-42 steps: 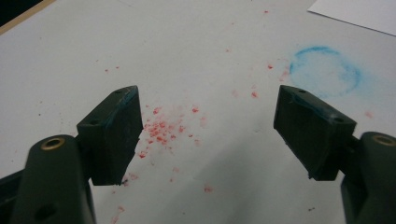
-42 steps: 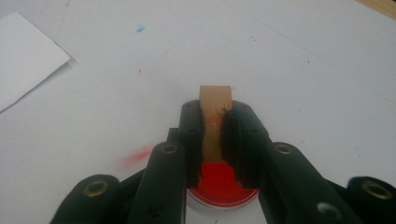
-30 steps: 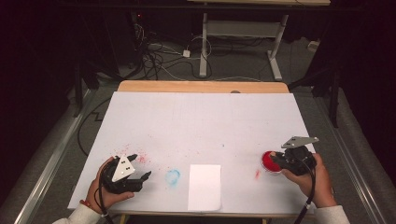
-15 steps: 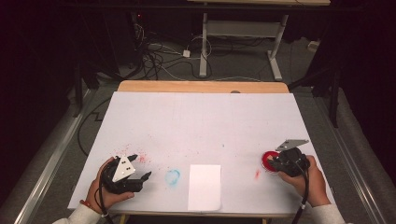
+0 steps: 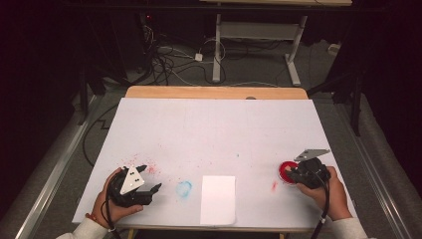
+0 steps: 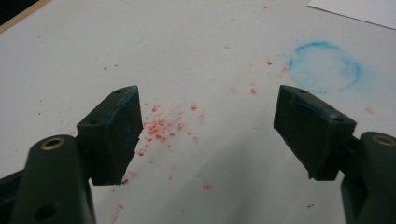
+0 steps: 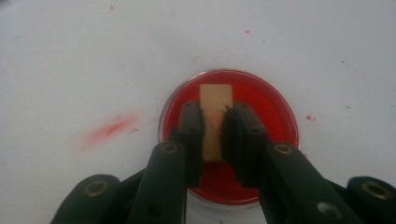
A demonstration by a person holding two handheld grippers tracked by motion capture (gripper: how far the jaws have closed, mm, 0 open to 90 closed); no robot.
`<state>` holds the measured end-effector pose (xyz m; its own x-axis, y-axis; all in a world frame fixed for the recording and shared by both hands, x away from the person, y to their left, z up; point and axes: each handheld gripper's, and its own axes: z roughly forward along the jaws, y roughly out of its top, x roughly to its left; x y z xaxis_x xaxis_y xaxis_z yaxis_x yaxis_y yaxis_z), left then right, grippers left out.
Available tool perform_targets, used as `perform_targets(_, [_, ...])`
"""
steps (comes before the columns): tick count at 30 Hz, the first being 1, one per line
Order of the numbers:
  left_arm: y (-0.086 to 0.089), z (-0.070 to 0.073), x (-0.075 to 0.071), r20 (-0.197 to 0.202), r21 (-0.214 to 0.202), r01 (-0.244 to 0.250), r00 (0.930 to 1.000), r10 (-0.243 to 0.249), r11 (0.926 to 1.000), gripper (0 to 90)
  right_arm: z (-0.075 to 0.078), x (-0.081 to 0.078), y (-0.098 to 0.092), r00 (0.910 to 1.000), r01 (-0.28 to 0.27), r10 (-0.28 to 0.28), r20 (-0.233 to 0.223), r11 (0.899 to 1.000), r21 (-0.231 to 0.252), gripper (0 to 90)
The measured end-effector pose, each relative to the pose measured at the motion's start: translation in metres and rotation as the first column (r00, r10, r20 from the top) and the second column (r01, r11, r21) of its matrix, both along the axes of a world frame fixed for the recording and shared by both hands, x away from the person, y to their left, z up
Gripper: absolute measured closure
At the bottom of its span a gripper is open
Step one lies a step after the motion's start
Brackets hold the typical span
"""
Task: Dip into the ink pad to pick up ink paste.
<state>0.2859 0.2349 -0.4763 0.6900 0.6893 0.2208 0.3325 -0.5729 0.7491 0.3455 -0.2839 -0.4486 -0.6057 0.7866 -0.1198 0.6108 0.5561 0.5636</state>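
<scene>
Right gripper (image 7: pixel 215 123) is sitting lower over the red dish (image 7: pixel 273 112) than a second ago, its grey plate dipping, jaws clamping a small tan block (image 7: pixel 215 100) above the red paint. Left gripper (image 6: pixel 208 123) is resting wide apart over red specks (image 6: pixel 161 127).
</scene>
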Motion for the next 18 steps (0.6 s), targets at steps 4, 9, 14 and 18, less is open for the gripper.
perform_targets(4, [-0.0001, 0.0, -0.0001, -0.002, -0.005, 0.001, 1.0, -0.001, 1.0, 23.0, -0.0005, -0.0014, 0.0007, 0.9999, 0.011, -0.011, 0.004, 1.0, 0.0, 76.6])
perform_targets(9, [-0.0005, 0.0001, 0.0001, -0.003, 0.001, 0.003, 1.0, -0.003, 1.0, 23.0, -0.0005, -0.0015, 0.0015, 0.9999, 0.008, -0.008, 0.006, 1.0, -0.008, 76.6])
perform_targets(14, [-0.0006, -0.0002, 0.0003, -0.006, 0.003, 0.003, 1.0, -0.003, 1.0, 23.0, -0.0003, -0.0017, 0.0042, 0.9999, 0.005, -0.005, 0.01, 1.0, -0.031, 76.6])
perform_targets(18, [-0.0009, -0.0011, 0.0004, -0.009, -0.003, 0.005, 1.0, -0.005, 1.0, 23.0, -0.0001, -0.0008, 0.0044, 1.0, 0.001, -0.001, 0.006, 0.999, -0.036, 76.6])
